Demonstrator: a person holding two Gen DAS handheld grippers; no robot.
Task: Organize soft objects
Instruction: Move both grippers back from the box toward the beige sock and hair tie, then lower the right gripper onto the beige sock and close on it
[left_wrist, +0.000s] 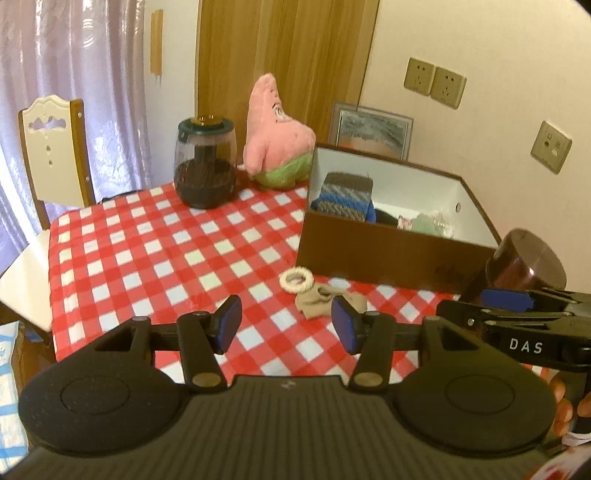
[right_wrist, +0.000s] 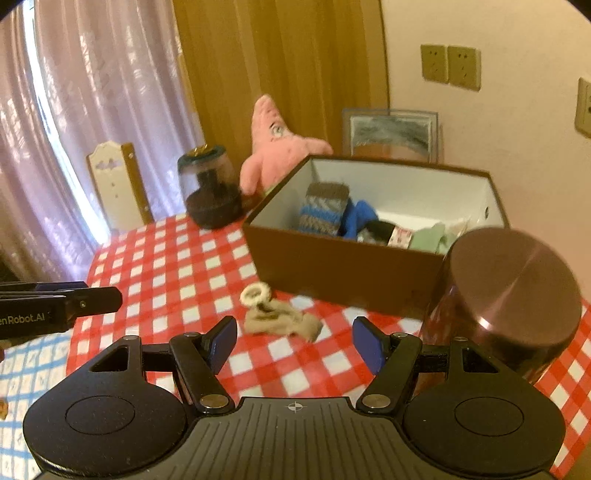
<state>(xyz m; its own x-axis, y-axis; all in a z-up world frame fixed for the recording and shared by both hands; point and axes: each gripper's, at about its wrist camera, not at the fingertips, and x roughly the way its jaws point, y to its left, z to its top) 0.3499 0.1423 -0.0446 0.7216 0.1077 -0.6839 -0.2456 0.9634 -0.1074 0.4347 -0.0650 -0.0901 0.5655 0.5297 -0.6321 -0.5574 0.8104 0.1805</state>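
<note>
While both tools hover above a bench (left_wrist: 155, 236) draped in a red and white checked cloth, each wrist camera looks forward and down along its own blue-padded fingers; going from left to right in the left wrist view, a cream and brown chair (left_wrist: 55, 147) stands at the bench's far left edge before pale purple curtains; next comes a dark glass jar (left_wrist: 205, 162) with a green lid, and just beside it a pink plush star toy (left_wrist: 275, 133) sits upright against a wooden door. Nearer the camera, the left tool (left_wrist: 286, 325) is open with nothing between its pads; just beyond its fingertips lie a small cream ring-shaped hair tie (left_wrist: 296, 279) and, touching or nearly touching it, a crumpled beige sock (left_wrist: 325, 301), both on the cloth in front of the box. Further right, a brown cardboard box (left_wrist: 369, 254) with a white interior holds a blue and grey striped sock (left_wrist: 343, 195) at its left end and some dark and pale green soft items toward its right; a framed picture (left_wrist: 373, 127) leans on the wall behind it. At the far right a brown cylindrical tin (left_wrist: 524, 262) stands near the box's front corner, with one arm of the right tool reaching in below it.

Seen from the right wrist view, the right tool (right_wrist: 293, 341) is likewise open and empty; the beige sock and hair tie lie just ahead of it, the box behind them, and the tin close on its right.
</note>
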